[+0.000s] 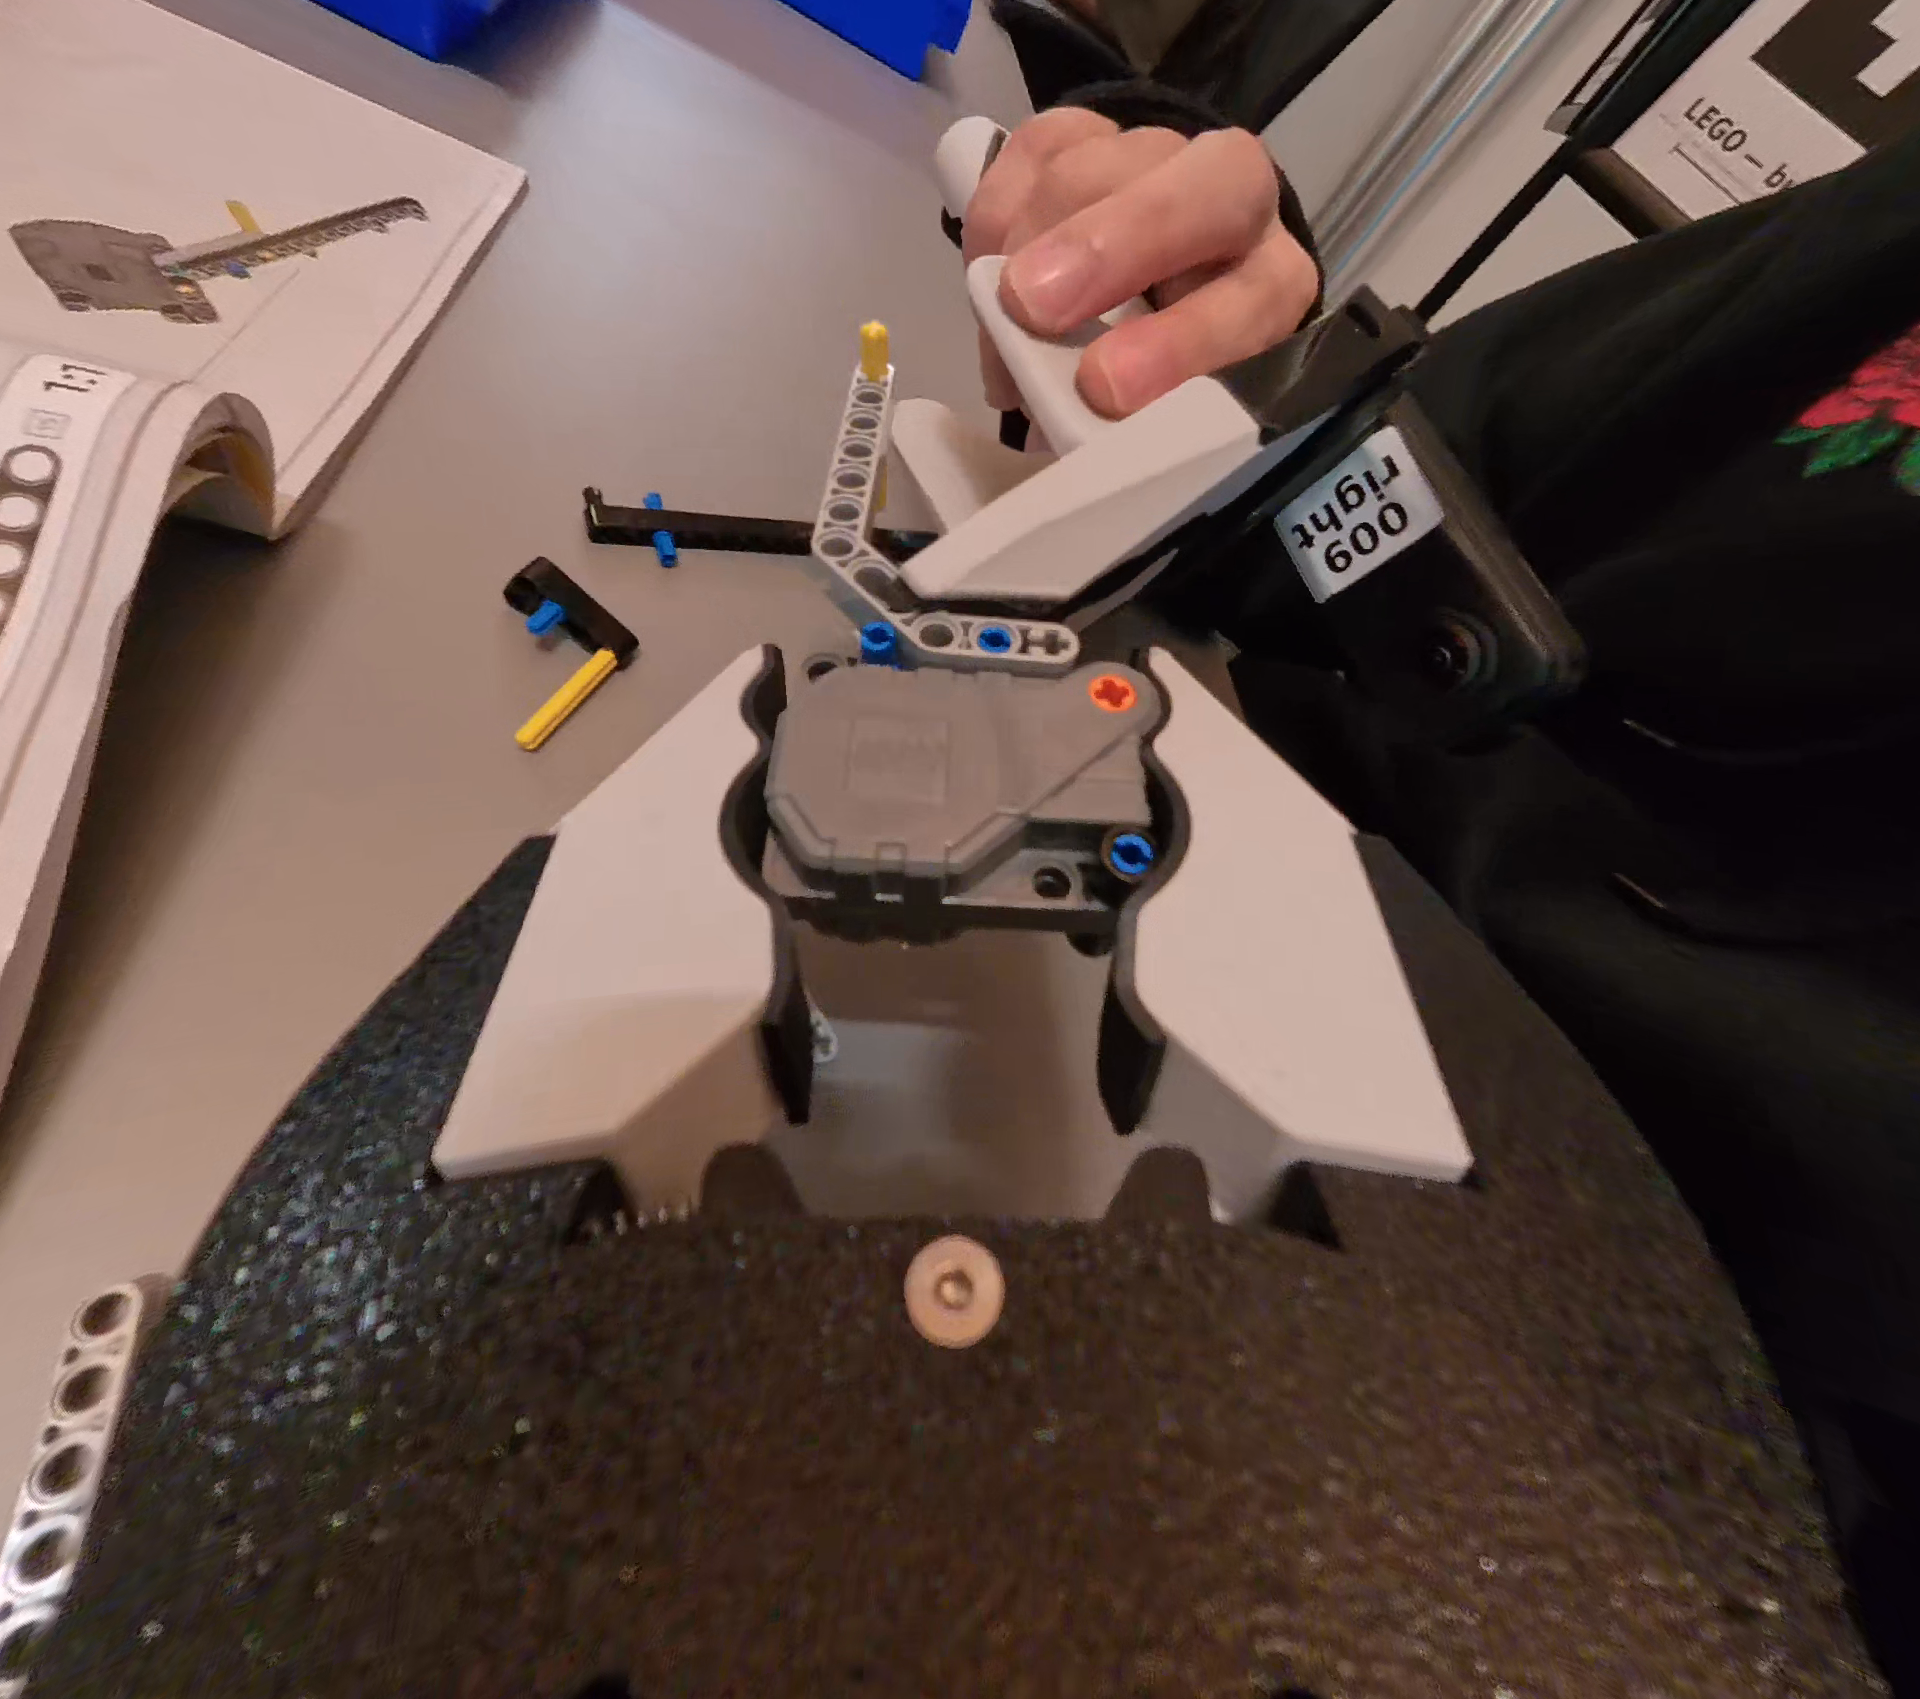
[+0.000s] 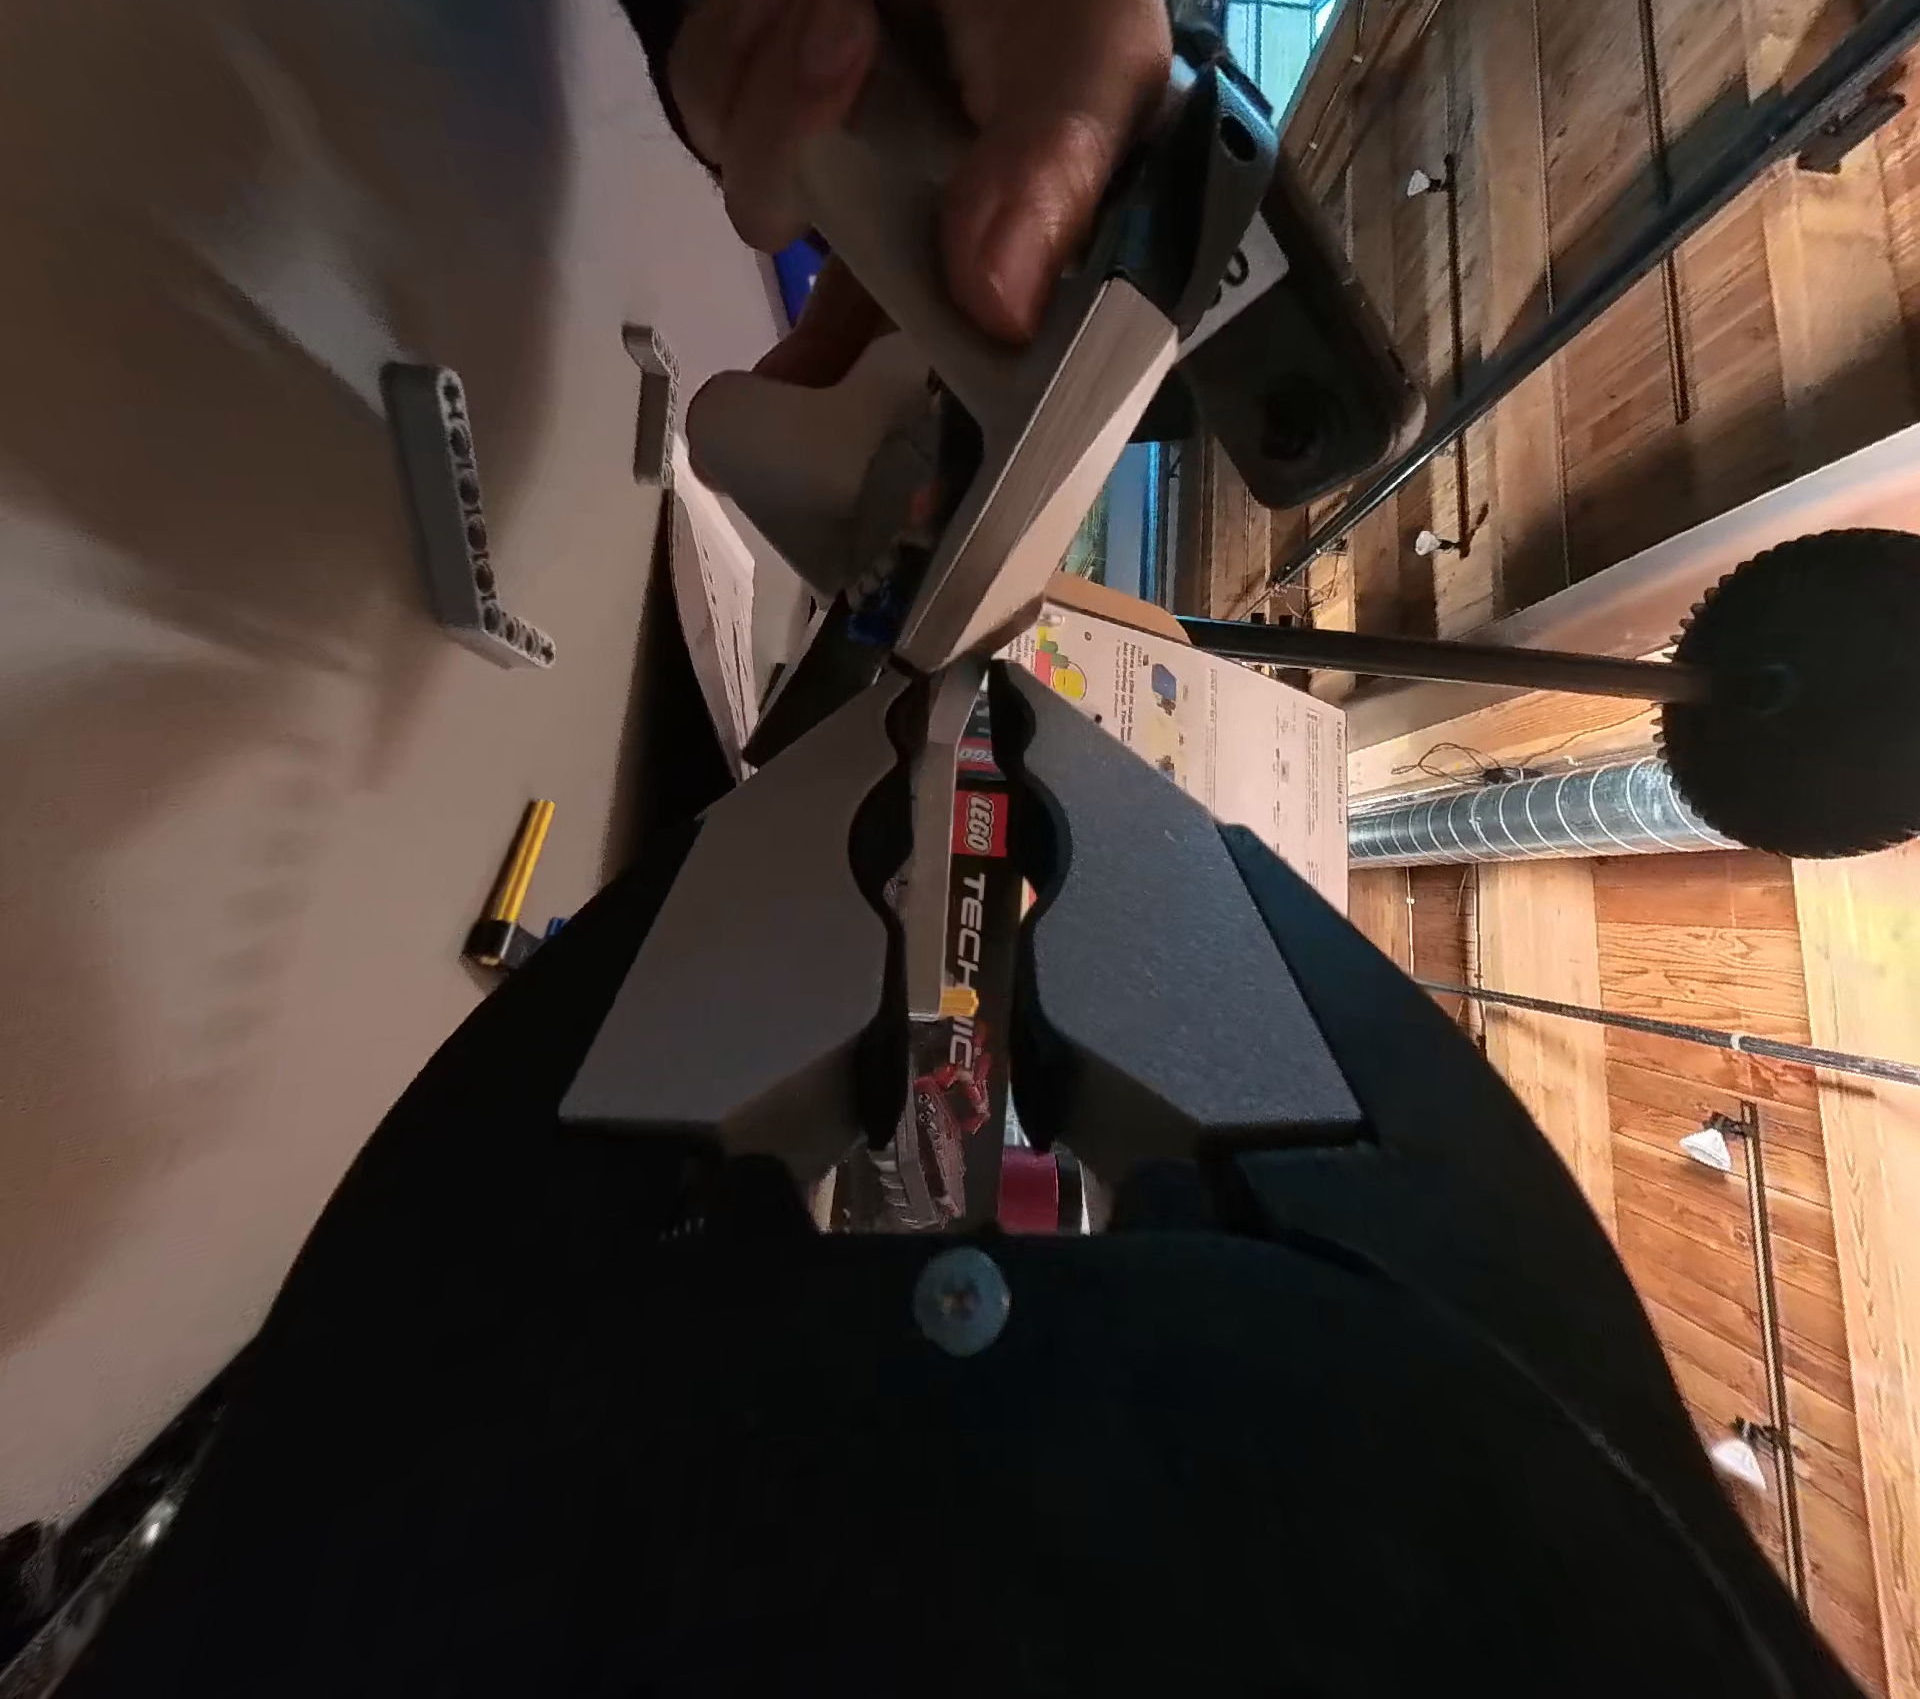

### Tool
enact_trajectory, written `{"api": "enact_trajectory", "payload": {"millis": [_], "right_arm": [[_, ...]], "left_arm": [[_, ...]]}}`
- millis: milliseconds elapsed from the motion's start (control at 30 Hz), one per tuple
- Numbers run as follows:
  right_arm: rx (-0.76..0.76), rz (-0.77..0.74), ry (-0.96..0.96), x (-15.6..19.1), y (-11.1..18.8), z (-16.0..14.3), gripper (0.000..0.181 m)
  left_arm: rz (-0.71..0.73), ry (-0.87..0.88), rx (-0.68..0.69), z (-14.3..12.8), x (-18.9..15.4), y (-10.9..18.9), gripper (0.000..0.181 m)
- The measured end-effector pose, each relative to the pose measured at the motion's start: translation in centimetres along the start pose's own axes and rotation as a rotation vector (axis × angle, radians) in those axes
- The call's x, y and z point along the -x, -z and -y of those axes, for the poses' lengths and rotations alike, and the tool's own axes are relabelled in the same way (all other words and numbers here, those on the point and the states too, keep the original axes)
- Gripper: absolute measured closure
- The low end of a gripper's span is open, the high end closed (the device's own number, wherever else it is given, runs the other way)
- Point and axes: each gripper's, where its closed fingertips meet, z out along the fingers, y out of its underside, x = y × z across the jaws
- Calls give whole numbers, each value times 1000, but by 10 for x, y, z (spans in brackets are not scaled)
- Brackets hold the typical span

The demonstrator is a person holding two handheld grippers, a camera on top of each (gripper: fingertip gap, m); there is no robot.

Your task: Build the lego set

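Between left gripper [image 1: 951, 776] fingers: grey motor block [image 1: 956, 792], clenched. Right gripper [image 2: 951, 828] fingers clamp bent grey beam [image 1: 868, 506].

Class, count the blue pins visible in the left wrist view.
5: two at the bent grey beam, one on the motor block's corner, one on the black beam, one on the black connector. Others may be hidden.

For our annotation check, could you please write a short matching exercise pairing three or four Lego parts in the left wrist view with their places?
Things:
1. grey motor block
2. light grey bent beam
3. black beam with blue pin
4. yellow axle

Places:
A. lying loose on the table, left of the bent beam
B. between the left gripper's jaws
C. joined to a small black piece on the table
D. held by the right gripper

Pairs: 1-B, 2-D, 3-A, 4-C
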Motion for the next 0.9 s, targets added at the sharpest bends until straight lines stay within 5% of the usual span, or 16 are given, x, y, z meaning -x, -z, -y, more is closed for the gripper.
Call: {"api": "enact_trajectory", "payload": {"millis": [500, 900], "right_arm": [[29, 2, -56, 15, 13, 14, 174], [192, -60, -156, 5, 12, -18, 177]], "left_arm": [[-51, 8, 163, -28, -7, -10, 117], [90, -42, -58, 8, 10, -12, 109]]}}
